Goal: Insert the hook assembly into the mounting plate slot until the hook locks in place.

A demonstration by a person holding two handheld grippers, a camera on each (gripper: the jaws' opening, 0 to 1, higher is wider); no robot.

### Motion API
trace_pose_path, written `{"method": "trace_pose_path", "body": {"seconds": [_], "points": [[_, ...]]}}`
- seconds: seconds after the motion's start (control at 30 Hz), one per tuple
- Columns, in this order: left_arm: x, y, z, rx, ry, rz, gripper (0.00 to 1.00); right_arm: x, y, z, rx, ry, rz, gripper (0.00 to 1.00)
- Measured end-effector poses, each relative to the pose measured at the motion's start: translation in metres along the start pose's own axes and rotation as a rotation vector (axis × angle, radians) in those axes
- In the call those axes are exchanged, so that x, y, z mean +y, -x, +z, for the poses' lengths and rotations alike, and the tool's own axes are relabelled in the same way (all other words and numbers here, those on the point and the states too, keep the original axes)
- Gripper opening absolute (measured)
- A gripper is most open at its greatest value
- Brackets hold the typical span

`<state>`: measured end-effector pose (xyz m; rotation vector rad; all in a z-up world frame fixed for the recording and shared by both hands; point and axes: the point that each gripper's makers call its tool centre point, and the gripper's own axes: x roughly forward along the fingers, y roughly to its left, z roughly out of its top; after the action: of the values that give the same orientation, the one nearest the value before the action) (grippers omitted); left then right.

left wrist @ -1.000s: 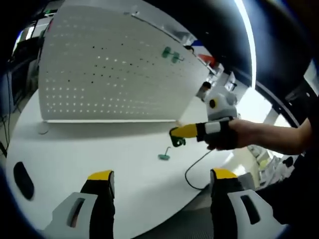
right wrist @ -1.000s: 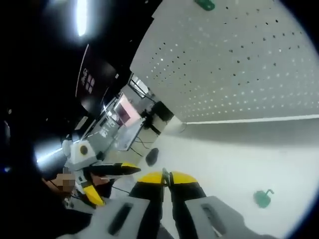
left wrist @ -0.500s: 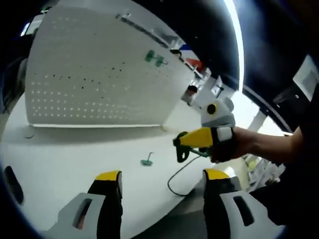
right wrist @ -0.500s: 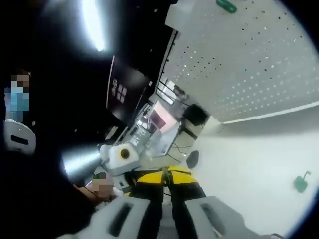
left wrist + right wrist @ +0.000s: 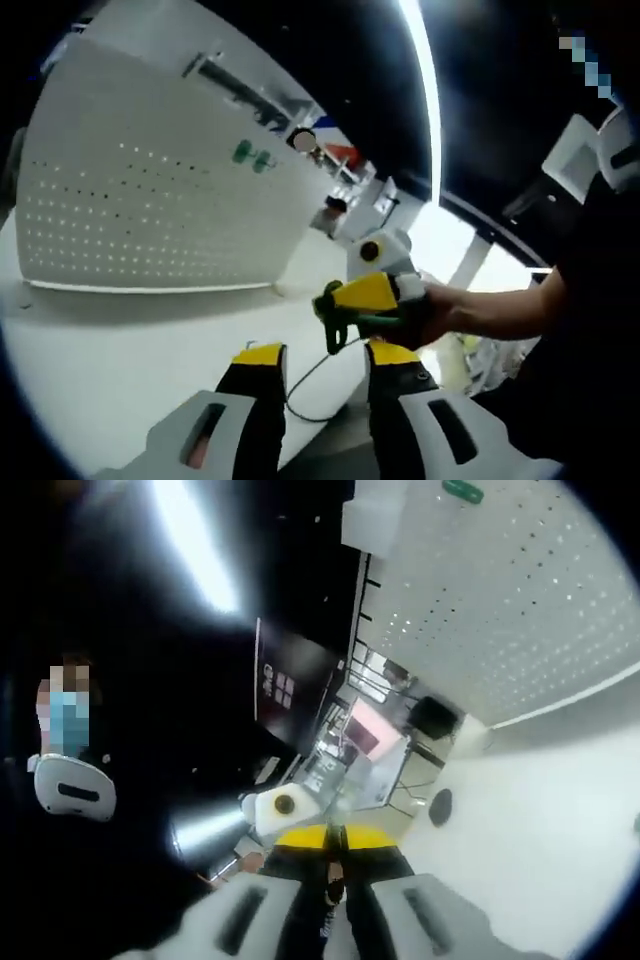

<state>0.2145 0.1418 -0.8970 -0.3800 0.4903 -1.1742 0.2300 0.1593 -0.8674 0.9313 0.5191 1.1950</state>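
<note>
Right gripper (image 5: pixel 335 305), yellow-tipped, is pressed together on a small green metal hook assembly (image 5: pixel 334 322), which hangs from the tips just above the left gripper's jaws. In the right gripper view the right jaws are clamped with a dark sliver between them. Left gripper (image 5: pixel 322 368) has its jaws spread, holding nothing.

White perforated mounting plate (image 5: pixel 140 205) stands upright on the white table (image 5: pixel 90 360), well apart from the held hook. Two green hooks (image 5: pixel 250 155) already sit high on the plate.

Risks, as judged: the pinch is at the hook's edge, so it could rotate or drop during a handover. The right gripper view points mostly away from the plate; the targets may leave sight.
</note>
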Motion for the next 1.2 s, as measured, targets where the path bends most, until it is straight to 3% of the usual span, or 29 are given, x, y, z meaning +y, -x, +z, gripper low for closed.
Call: {"method": "trace_pose_path", "body": {"seconds": [0.27, 0.47, 0.77, 0.83, 0.87, 0.9, 0.93, 1.2], "points": [[-0.011, 0.003, 0.008, -0.036, 0.051, -0.054, 0.17, 0.012, -0.006, -0.013, 0.063, 0.012, 0.044, 0.02], [-0.015, 0.003, 0.003, -0.012, 0.059, -0.069, 0.11, 0.012, -0.007, -0.015, 0.079, 0.017, 0.050, 0.02], [-0.021, 0.003, 0.001, -0.001, -0.005, -0.095, 0.09, 0.018, -0.002, -0.018, 0.092, 0.015, 0.096, 0.02], [-0.024, 0.003, -0.001, 0.014, -0.005, -0.112, 0.07, 0.020, -0.001, -0.019, 0.094, 0.043, 0.111, 0.02], [-0.034, 0.005, -0.003, 0.030, -0.011, -0.169, 0.03, 0.019, 0.000, -0.019, 0.092, 0.056, 0.102, 0.02], [-0.029, 0.006, -0.001, 0.016, 0.015, -0.128, 0.02, 0.028, 0.001, -0.021, 0.107, 0.003, 0.149, 0.03], [-0.034, 0.008, 0.000, 0.009, -0.007, -0.157, 0.02, 0.029, 0.001, -0.019, 0.095, 0.005, 0.158, 0.03], [-0.035, 0.004, 0.001, 0.028, -0.018, -0.144, 0.01, 0.028, 0.004, -0.017, 0.100, 0.028, 0.152, 0.03]]}}
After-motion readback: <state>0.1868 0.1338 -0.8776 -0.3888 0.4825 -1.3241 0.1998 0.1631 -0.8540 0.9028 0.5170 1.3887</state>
